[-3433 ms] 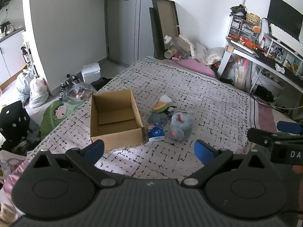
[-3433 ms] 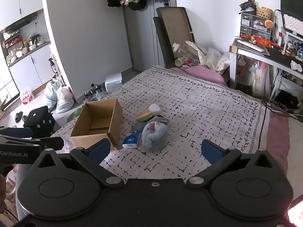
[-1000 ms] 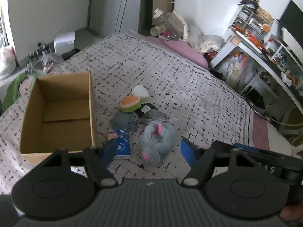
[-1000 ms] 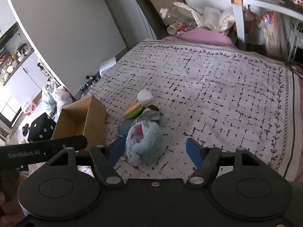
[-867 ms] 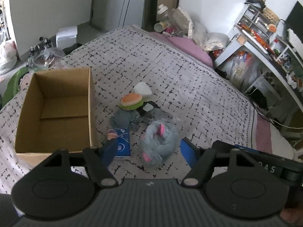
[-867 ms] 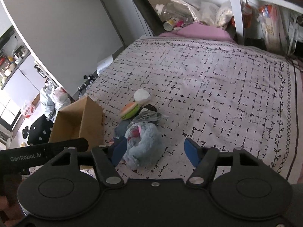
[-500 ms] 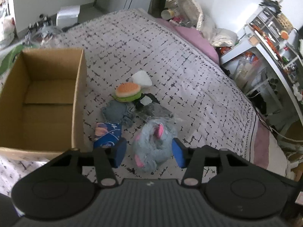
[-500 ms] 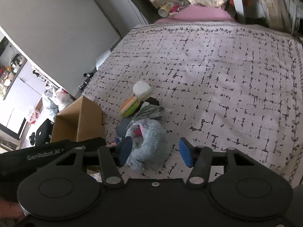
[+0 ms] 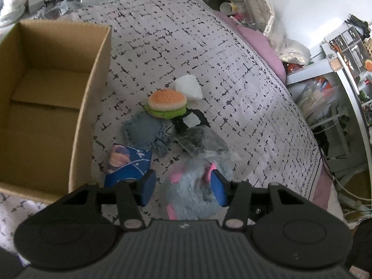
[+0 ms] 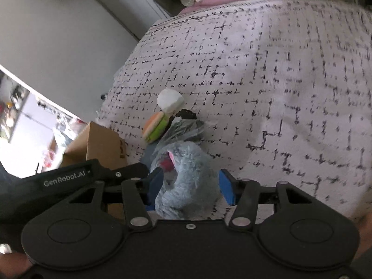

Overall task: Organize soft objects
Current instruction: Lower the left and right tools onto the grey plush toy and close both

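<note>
Left wrist view: left claw (image 9: pixel 183 187) wide open, holding nothing, fuzzy gray toy (image 9: pixel 193 193) sits right between its fingers | right claw (image 10: pixel 189 187) open too, empty, around the same toy (image 10: pixel 186 183) | toy lies on the bed (image 9: pixel 232 81) | box (image 9: pixel 93 88) just to the left, burger toy (image 9: pixel 167 103) farther back.

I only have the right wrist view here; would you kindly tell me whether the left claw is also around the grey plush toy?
Observer: Yes, the left claw straddles the grey plush toy, open, with a gap showing beside one finger.
Operator: Thank you. Is anything in the cardboard box?
Observer: The cardboard box shows only bare cardboard inside.
Operator: What lies between the box and the toy?
Observer: A blue tissue pack, partly behind the left claw's finger.
</note>
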Action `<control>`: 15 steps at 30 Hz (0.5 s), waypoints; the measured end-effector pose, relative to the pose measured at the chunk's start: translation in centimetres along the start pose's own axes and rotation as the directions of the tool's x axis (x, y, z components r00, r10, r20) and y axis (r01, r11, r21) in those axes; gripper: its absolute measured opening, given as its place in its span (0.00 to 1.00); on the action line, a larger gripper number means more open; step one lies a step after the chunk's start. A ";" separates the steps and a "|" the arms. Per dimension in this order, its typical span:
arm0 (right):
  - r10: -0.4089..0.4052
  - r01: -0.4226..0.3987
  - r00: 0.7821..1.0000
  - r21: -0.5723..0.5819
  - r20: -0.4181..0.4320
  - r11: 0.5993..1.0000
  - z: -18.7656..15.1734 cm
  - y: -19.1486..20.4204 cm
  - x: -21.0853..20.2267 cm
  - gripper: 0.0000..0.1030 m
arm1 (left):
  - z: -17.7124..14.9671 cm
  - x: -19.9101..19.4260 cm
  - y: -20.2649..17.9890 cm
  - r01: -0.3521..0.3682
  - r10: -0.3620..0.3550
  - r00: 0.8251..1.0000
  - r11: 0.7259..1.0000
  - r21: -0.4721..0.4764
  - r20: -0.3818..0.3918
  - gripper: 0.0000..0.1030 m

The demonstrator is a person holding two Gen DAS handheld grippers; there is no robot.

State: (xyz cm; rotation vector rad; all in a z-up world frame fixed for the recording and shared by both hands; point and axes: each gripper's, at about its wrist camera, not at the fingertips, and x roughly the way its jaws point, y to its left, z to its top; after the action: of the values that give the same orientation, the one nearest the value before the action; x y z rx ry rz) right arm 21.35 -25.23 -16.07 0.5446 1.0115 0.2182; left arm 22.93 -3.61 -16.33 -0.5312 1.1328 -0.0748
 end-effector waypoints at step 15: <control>0.020 -0.015 0.996 0.059 -0.084 0.998 -0.4 -1.4 3.1 0.27 | -0.5 3.2 0.8 0.001 -0.008 0.995 0.997 -0.076 -0.097 0.24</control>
State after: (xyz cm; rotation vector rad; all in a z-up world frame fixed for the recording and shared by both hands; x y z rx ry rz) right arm 22.53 -24.97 -19.23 0.6011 1.0981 0.2295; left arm 23.69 -4.10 -19.53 -0.6033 1.2335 -0.0620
